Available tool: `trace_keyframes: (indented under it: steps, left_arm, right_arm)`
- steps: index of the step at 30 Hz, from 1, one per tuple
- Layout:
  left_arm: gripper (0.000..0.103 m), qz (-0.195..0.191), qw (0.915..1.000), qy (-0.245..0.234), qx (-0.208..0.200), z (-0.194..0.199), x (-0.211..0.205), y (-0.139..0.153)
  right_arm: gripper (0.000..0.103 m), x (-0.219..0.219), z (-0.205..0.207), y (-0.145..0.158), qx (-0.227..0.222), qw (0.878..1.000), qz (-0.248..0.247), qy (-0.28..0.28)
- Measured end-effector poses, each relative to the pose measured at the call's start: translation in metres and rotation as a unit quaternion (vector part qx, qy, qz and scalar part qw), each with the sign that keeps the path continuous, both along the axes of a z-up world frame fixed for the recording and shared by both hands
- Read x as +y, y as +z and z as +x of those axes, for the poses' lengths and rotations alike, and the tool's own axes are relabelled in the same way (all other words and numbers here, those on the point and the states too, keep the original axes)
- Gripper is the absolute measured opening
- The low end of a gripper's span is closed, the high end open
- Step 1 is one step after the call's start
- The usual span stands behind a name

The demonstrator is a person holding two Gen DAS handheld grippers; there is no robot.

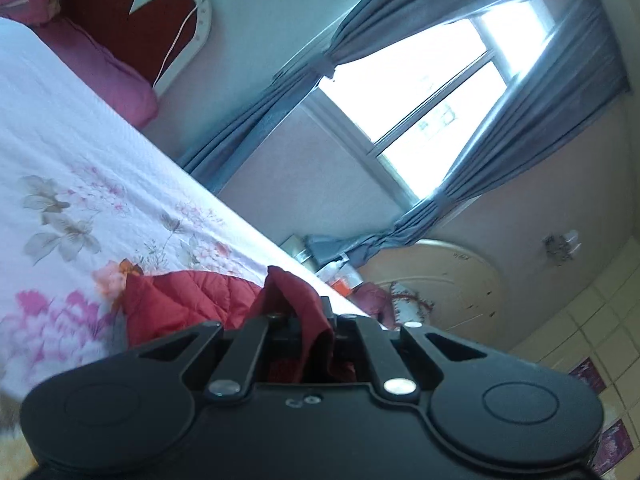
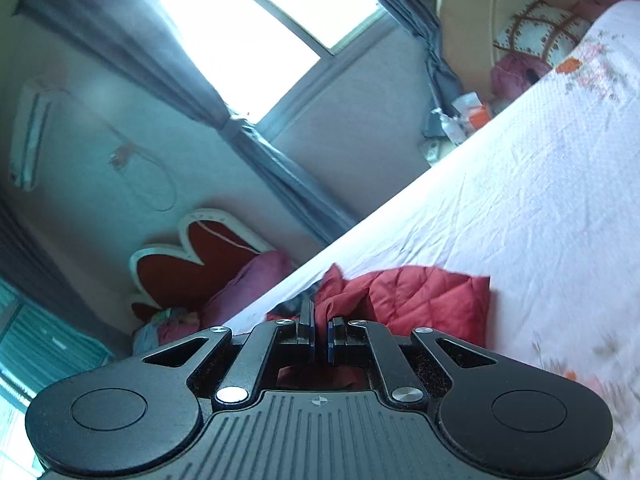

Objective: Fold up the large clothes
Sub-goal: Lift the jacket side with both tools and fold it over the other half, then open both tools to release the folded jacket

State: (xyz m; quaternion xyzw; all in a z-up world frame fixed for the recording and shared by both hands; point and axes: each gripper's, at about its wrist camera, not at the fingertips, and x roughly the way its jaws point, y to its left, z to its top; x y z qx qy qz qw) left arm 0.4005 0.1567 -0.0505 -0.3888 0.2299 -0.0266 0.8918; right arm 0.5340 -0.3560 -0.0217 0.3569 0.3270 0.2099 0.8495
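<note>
Pinching the red quilted jacket [image 1: 188,300] with both the left gripper [image 1: 310,320] and right gripper [image 2: 319,334] closed on fabric, we hold its bulk stretching away across the floral bedsheet [image 2: 520,200].

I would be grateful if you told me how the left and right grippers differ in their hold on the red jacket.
The left gripper has a dark red fold bunched up between its fingers, hiding them; the right gripper shows its blue-padded fingers nearly closed on an edge of the red jacket. Both grip the same quilted jacket low over the floral bedsheet.
</note>
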Motion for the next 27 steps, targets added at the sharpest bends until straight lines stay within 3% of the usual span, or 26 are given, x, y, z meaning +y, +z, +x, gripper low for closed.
trace_keyframes:
  steps: [2, 3, 4, 5, 6, 7, 8, 9, 11, 15, 17, 19, 21, 22, 27]
  left_arm:
    - [0.007, 0.014, 0.9998, -0.008, 0.012, 0.029, 0.004, -0.018]
    - [0.019, 0.023, 0.9995, -0.009, 0.019, 0.041, 0.006, -0.025]
    - [0.045, 0.031, 0.9991, -0.001, 0.028, 0.051, 0.009, -0.031]
    - [0.067, 0.037, 0.9986, 0.014, 0.036, 0.057, 0.012, -0.036]
    - [0.099, 0.048, 0.9976, 0.035, 0.035, 0.059, 0.016, -0.040]
    - [0.095, 0.057, 0.9971, 0.042, 0.026, 0.061, 0.020, -0.044]
    - [0.093, 0.062, 0.9972, 0.028, 0.030, 0.065, 0.023, -0.049]
    - [0.087, 0.069, 0.9964, 0.012, 0.048, 0.072, 0.025, -0.057]
    - [0.082, 0.090, 0.9926, -0.021, 0.079, 0.084, 0.023, -0.072]
    - [0.070, 0.133, 0.9761, -0.088, 0.148, 0.110, 0.013, -0.099]
    - [0.065, 0.158, 0.9681, -0.108, 0.162, 0.119, 0.006, -0.106]
    - [0.027, 0.173, 0.9654, -0.119, 0.155, 0.121, 0.000, -0.104]
    - [0.011, 0.186, 0.9655, -0.117, 0.139, 0.121, -0.002, -0.096]
    - [0.006, 0.200, 0.9647, -0.115, 0.126, 0.118, -0.004, -0.089]
    - [0.005, 0.237, 0.9680, -0.082, -0.002, 0.092, -0.014, -0.042]
  right_arm:
    - [0.005, 0.002, 0.037, -0.017, 0.017, 1.000, -0.004, 0.000]
    - [0.011, 0.003, 0.053, -0.024, 0.022, 1.000, -0.013, -0.001]
    - [0.024, 0.004, 0.066, -0.032, 0.032, 0.999, -0.027, -0.008]
    - [0.074, 0.004, 0.076, -0.036, 0.037, 0.998, -0.046, -0.028]
    - [0.097, 0.001, 0.076, -0.041, 0.016, 0.996, -0.070, -0.057]
    - [0.097, 0.002, 0.078, -0.043, -0.011, 0.995, -0.084, -0.058]
    - [0.096, 0.003, 0.086, -0.047, -0.003, 0.995, -0.093, -0.046]
    - [0.085, 0.005, 0.091, -0.054, 0.005, 0.995, -0.098, -0.034]
    - [0.076, 0.012, 0.102, -0.069, 0.023, 0.992, -0.125, -0.012]
    - [0.075, 0.029, 0.119, -0.103, 0.057, 0.982, -0.179, 0.018]
    - [0.075, 0.038, 0.125, -0.119, 0.076, 0.977, -0.195, 0.034]
    - [0.044, 0.048, 0.128, -0.127, 0.073, 0.971, -0.221, 0.054]
    - [0.008, 0.055, 0.126, -0.124, 0.056, 0.969, -0.234, 0.061]
    - [0.005, 0.057, 0.124, -0.120, 0.038, 0.968, -0.241, 0.058]
    - [0.005, 0.069, 0.110, -0.080, -0.070, 0.960, -0.269, 0.031]
